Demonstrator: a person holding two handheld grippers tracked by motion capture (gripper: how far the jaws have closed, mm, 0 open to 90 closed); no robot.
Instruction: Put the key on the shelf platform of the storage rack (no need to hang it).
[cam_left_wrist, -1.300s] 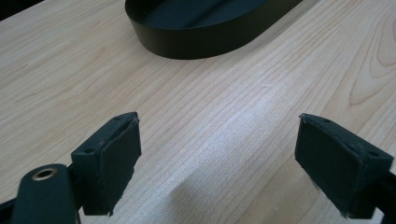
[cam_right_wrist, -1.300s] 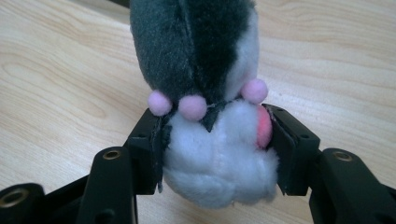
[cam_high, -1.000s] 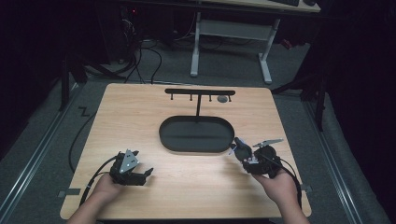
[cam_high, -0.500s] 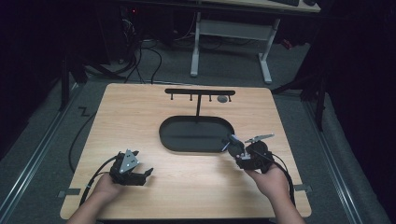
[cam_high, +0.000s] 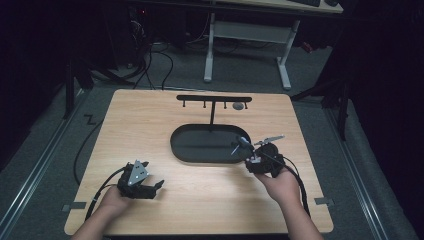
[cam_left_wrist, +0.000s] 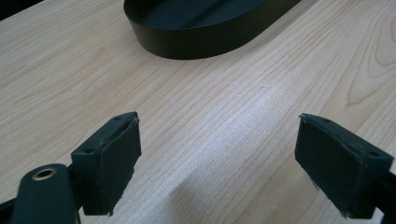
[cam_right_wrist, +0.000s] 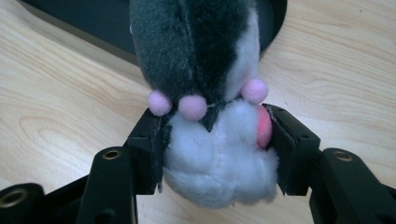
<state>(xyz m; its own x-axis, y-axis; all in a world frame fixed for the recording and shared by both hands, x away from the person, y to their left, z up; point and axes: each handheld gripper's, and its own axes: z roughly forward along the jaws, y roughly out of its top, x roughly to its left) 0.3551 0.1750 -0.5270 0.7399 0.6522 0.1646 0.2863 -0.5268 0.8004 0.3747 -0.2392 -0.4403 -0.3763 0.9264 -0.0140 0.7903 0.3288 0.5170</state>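
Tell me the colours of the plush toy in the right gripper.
Dark grey and white plush toy with pink pompoms; clearest in the right gripper view.

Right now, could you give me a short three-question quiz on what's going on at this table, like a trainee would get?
1. True or false: the right gripper is shut on a plush toy.
2. What stands behind the black oval tray on the table? A) a black T-shaped hook rack B) a glass bottle C) a stack of books
3. Fill in: the left gripper has its jaws ____ with nothing but wood between them.

Key:
1. True; the pads squeeze its white fluffy part.
2. A, the rack.
3. open
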